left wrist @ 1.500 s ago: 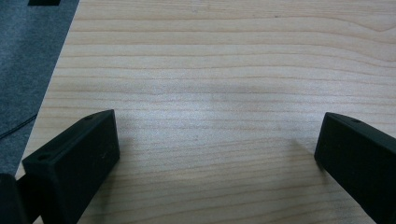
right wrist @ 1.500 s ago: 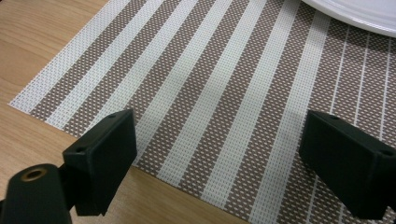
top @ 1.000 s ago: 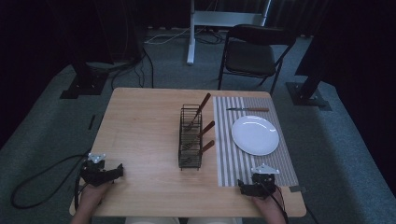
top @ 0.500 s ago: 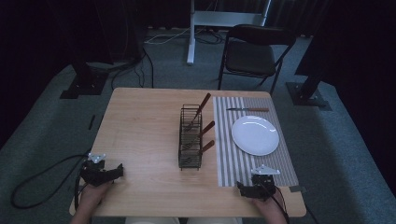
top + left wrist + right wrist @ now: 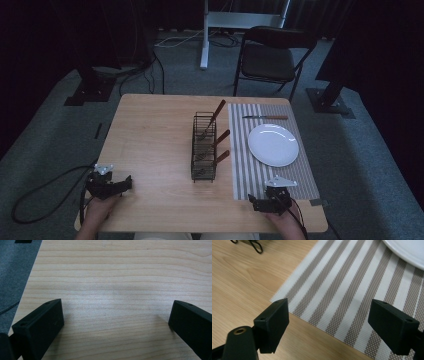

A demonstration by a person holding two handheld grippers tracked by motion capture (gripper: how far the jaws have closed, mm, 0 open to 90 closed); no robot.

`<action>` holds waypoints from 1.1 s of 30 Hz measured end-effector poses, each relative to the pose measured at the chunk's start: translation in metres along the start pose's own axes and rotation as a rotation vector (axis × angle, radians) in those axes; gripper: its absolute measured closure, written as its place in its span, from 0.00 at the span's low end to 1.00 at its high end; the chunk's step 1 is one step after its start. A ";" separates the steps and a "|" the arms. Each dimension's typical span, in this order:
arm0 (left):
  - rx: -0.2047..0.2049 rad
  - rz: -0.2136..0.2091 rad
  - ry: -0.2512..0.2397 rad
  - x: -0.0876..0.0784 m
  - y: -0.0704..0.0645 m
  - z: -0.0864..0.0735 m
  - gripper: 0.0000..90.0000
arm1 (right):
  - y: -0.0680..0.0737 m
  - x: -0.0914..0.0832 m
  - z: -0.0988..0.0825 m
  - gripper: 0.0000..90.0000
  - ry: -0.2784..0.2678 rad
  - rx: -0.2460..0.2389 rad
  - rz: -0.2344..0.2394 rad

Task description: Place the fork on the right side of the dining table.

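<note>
So far: nothing is picked up; both hands rest at the near edge of the worktop (image 5: 160,130).
Left gripper (image 5: 128,182): released, jaws spread wide over bare wood, nothing between them; it sits at the near left corner, well apart from everything else.
Right gripper (image 5: 251,202): also released. Its jaws have just been closing a little, yet they stand wide with no object between them; they point along the near corner of the striped mat (image 5: 250,175), as the right gripper view shows (image 5: 329,322).
Rack (image 5: 204,147): a black wire rack stands upright mid-worktop, just beside the mat's left edge.
Cutlery in rack: three pieces with reddish-brown handles (image 5: 220,135) lean out toward the mat; I think they are forks or spoons, but the heads are too dim to tell.
Plate (image 5: 273,144): white, lying on the mat, bare.
Knife (image 5: 265,117): already laid on the mat beyond the plate, well apart from both grippers.
Done, by my reading: mat, plate and knife are set.
Left to do: probably lifting the remaining pieces out of the rack and laying them beside the plate; the right gripper is the nearer one.
</note>
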State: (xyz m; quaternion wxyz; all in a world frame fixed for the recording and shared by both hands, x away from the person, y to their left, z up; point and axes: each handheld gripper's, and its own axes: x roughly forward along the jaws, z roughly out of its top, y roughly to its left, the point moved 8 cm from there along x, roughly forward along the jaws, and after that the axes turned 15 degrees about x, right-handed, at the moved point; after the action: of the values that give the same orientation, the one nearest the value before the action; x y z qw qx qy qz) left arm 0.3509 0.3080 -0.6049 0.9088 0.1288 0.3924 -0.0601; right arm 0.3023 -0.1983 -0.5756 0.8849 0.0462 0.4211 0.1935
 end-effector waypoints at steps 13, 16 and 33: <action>0.000 0.000 0.000 0.000 0.000 0.000 0.00 | 0.018 -0.009 0.017 0.23 -0.037 -0.016 0.052; 0.000 0.000 0.000 0.000 0.000 0.000 0.00 | 0.026 -0.013 0.026 0.23 -0.060 -0.018 0.076; 0.000 0.000 0.000 0.000 0.000 0.000 0.00 | 0.062 -0.024 0.062 0.25 -0.111 -0.091 0.145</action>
State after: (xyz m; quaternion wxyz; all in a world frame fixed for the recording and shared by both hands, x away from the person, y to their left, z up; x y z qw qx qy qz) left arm 0.3509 0.3080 -0.6050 0.9088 0.1289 0.3923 -0.0601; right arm 0.3171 -0.1457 -0.5036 0.8917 0.0469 0.3576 0.2733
